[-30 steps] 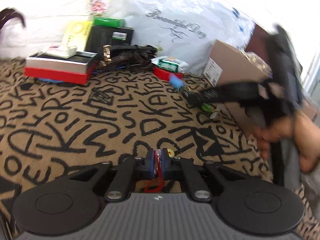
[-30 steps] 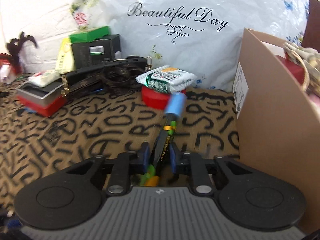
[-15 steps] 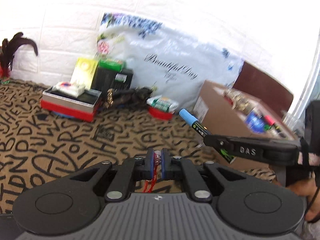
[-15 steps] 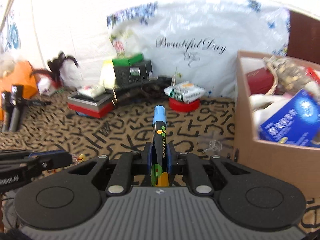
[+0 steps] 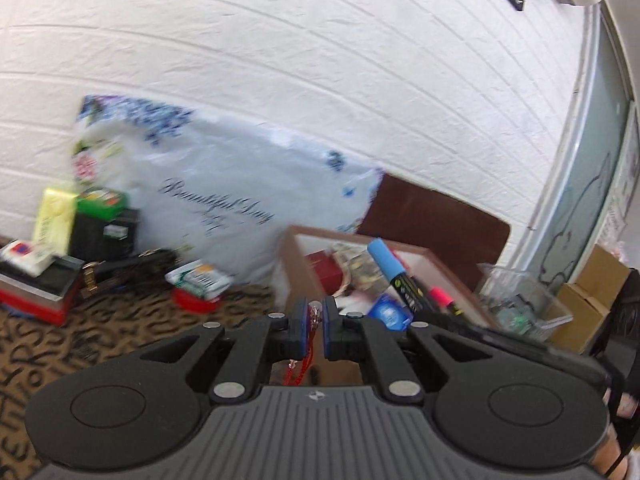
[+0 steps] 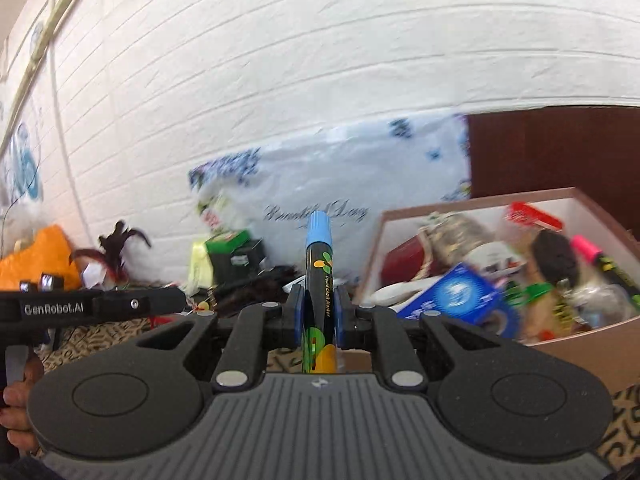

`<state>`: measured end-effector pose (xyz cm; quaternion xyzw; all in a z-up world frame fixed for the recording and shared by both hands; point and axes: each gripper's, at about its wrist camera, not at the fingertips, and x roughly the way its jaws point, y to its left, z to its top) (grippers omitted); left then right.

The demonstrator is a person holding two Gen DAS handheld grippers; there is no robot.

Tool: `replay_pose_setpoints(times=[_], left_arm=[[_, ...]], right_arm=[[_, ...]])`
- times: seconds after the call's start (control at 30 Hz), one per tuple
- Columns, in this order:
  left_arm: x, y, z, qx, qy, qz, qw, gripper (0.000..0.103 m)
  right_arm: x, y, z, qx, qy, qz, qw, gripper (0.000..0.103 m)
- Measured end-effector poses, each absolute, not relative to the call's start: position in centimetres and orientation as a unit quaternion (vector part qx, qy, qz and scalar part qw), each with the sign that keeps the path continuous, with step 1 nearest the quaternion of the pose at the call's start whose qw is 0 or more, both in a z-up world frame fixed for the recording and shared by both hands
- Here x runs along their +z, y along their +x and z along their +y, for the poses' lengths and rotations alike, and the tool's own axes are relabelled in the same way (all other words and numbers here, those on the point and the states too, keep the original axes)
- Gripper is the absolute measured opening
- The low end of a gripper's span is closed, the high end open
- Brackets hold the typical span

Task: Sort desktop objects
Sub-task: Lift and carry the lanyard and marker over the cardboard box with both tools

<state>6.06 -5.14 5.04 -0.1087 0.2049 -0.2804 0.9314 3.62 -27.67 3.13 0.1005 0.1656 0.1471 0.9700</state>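
Note:
My right gripper (image 6: pixel 316 312) is shut on a black chalk marker with a blue cap (image 6: pixel 319 264), held upright in the air left of the brown cardboard box (image 6: pixel 576 336). The marker also shows in the left wrist view (image 5: pixel 394 274), over the box (image 5: pixel 298 264). My left gripper (image 5: pixel 314 322) is shut on a small trinket with a red string (image 5: pixel 300 368), raised just in front of the box's near left corner. The box holds several items, among them a blue packet (image 6: pixel 456 294) and a pink marker (image 6: pixel 590 252).
A white "Beautiful Day" bag (image 5: pixel 224 200) leans on the brick wall. Left of the box on the patterned cloth (image 5: pixel 100 332) are a red tin with a green packet (image 5: pixel 198 284), a black belt (image 5: pixel 132 266), stacked boxes (image 5: pixel 100 224) and a red-based tray (image 5: pixel 36 288).
Both grippers have risen and tilted up, so more wall shows. The right gripper with the marker has moved closer to the box; the left has moved right toward the box's corner.

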Motion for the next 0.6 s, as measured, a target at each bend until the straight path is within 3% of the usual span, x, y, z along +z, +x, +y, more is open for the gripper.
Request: replay_pose_setpoints(times=[0.6], left_arm=[[8.1,13.7,-22.8,-0.401,-0.099,0.211,0.886,0.005]], right_arm=[[3.3,6.1,-41.9,-0.011,0.143,0.134,0.981,0.013]])
